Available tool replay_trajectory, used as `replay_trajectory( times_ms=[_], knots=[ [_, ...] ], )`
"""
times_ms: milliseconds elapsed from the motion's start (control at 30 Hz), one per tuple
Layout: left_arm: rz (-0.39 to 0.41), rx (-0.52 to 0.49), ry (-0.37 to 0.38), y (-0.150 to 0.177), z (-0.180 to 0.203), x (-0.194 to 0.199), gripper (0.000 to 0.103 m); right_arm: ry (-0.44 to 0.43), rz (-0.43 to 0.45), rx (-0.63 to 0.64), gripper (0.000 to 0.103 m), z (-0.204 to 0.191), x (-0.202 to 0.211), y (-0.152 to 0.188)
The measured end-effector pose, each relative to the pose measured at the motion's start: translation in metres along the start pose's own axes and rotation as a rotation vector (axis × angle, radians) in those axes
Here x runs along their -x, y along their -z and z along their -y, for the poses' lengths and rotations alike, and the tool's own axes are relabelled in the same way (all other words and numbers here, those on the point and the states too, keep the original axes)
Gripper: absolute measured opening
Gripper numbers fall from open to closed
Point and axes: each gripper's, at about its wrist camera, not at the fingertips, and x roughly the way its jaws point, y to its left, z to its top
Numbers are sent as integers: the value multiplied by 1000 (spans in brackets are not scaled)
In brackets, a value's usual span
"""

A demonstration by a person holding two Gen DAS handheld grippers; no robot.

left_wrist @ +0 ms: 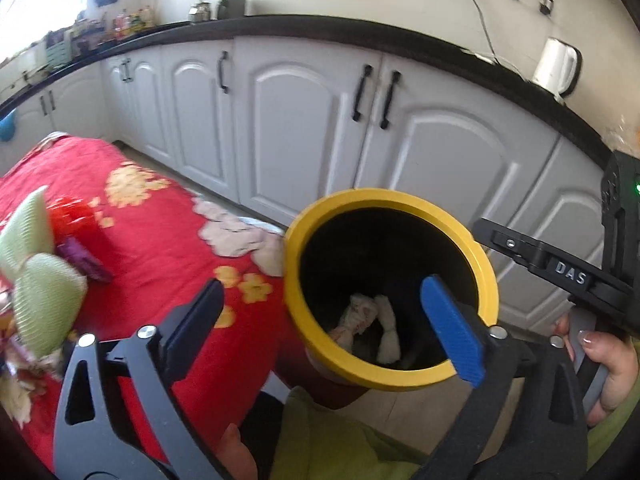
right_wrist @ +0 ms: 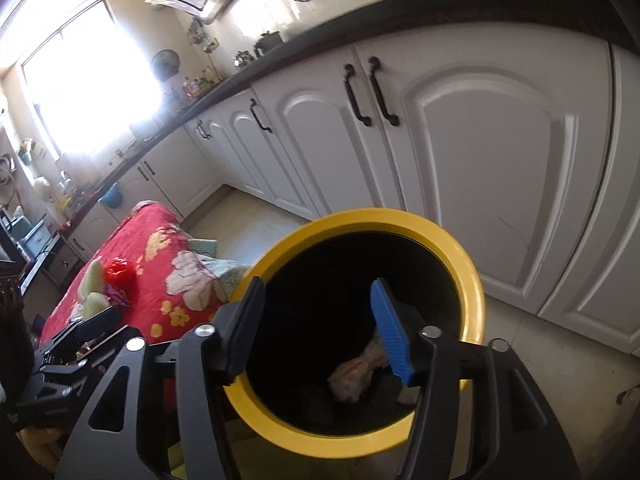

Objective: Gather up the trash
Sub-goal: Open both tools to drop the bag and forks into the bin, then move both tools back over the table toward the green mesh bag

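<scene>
A black bin with a yellow rim (left_wrist: pixel 384 197) stands beside the red-covered surface, and crumpled white trash (left_wrist: pixel 366 320) lies at its bottom. My left gripper (left_wrist: pixel 324 324) is open and holds nothing; its blue finger hangs over the bin mouth and its black finger over the cloth. My right gripper (right_wrist: pixel 316 330) hovers open and empty over the same bin's rim (right_wrist: pixel 372 216), with the white trash (right_wrist: pixel 354 376) below it. On the cloth lie a red crumpled wrapper (left_wrist: pixel 74 216), a purple wrapper (left_wrist: pixel 86 260) and pale green sponge-like pieces (left_wrist: pixel 40 284).
A red floral cloth (left_wrist: pixel 160 240) covers the surface to the left. White cabinets (left_wrist: pixel 300 120) under a black countertop (left_wrist: pixel 340 30) run behind the bin, and a white kettle (left_wrist: pixel 556 66) stands on top. A hand (left_wrist: pixel 612 364) holds the right gripper's handle. Tiled floor (right_wrist: pixel 560 360) lies beside the bin.
</scene>
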Motion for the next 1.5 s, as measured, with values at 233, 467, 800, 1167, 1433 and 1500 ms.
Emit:
replay_trajectory(
  times_ms=[233,467,800,1167,1433,1500],
  knots=[
    [48,42,-52,-1,-23,28,92,-43,29,50,64,-29,10,-4],
    [110,52,-91,-1,-37,55,92,-88,58,100,72,-56,20,-7],
    [191,82,-182,-1,-66,94,92,-141,70,166,80,-95,25,-9],
    [246,130,-236,2,-94,123,92,-199,69,235,81,-133,28,-6],
    [297,152,-279,6,-112,144,92,-255,98,301,84,-169,33,1],
    [307,160,-291,8,-117,148,92,-272,94,319,84,-180,32,3]
  ],
)
